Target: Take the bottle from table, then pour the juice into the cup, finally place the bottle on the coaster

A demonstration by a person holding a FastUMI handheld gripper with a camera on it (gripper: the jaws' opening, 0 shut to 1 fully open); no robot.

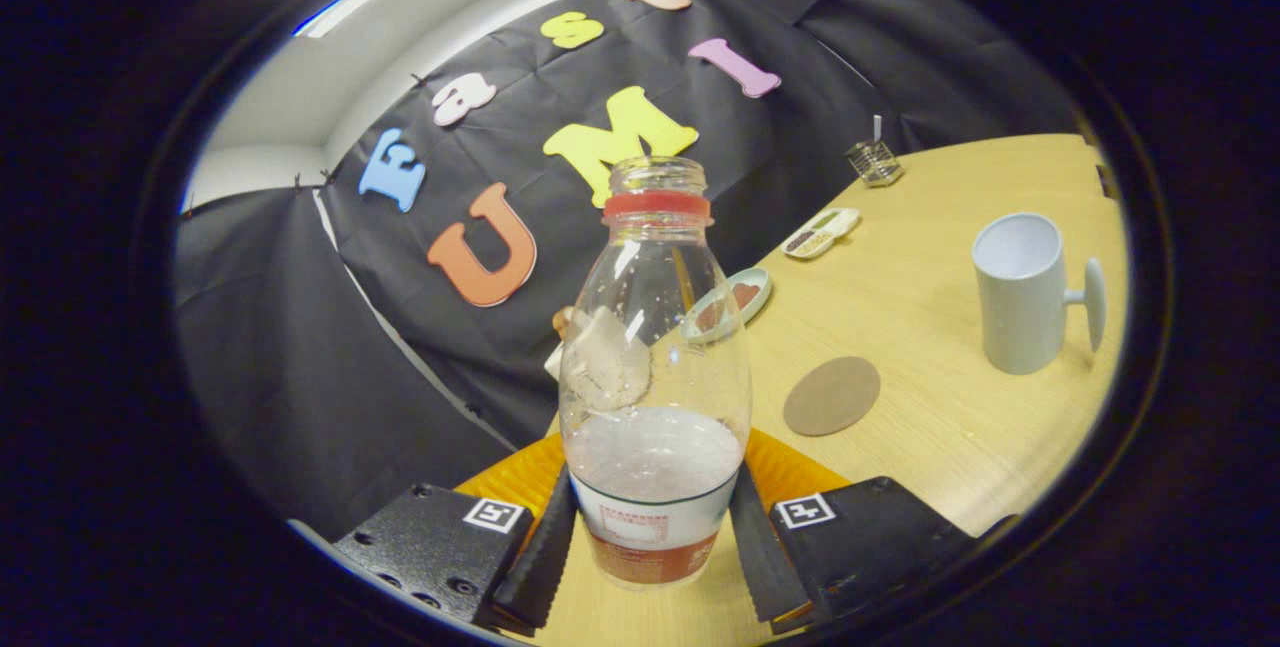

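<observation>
And the tongs (652, 537) pinched the uncapped bottle (655, 367) low at its label, likely lifted just off the counter (960, 427), upright so nothing spilled; cup (1022, 292) waited at two o'clock, coaster (831, 395) nearer.

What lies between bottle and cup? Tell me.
In the gripper view, the coaster on bare table, between the bottle the gripper clamps and the cup.

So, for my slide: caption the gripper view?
Gripper shut on open bottle; coaster and cup beyond on table.
</observation>
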